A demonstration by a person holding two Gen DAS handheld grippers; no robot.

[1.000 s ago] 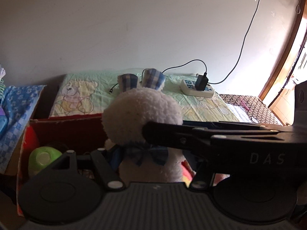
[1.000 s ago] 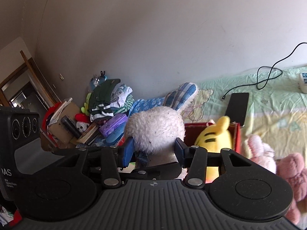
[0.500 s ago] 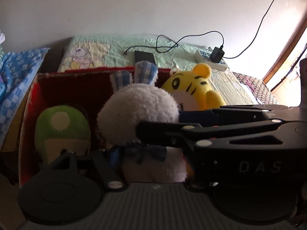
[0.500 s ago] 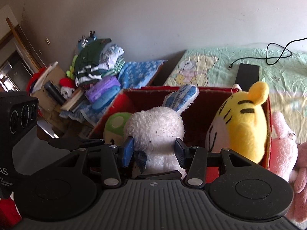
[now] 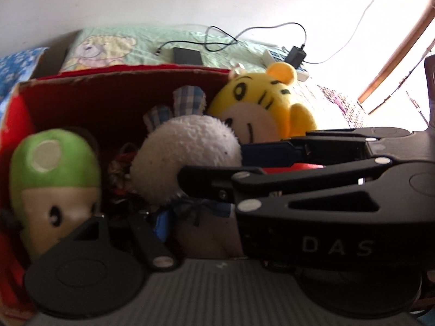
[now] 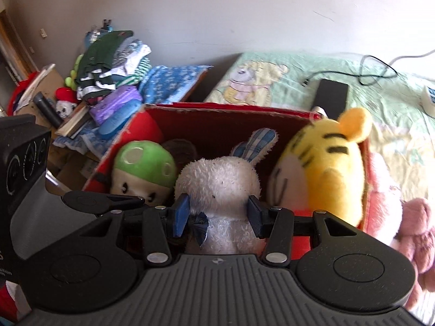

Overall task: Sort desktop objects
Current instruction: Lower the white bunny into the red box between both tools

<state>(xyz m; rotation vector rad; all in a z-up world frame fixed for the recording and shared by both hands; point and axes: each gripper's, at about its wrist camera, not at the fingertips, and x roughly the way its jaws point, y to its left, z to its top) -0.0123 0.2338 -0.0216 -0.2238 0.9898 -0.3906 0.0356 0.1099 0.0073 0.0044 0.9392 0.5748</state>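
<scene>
At far left of the right view, stacked clothes (image 6: 108,54) just beside a red box (image 6: 223,108). Inside, at the left end, a green mushroom plush (image 6: 144,163). In the middle of the box, upright, the white bunny (image 6: 217,179), pinched at the neck between the blue pads (image 6: 181,212) of the right gripper (image 6: 217,213). Left gripper (image 5: 209,233) low at the bunny's body, one finger hidden; cannot tell whether clenched or released. Further right, a yellow tiger (image 6: 326,168) against the right wall. Outside it, pink plush (image 6: 386,203).
</scene>
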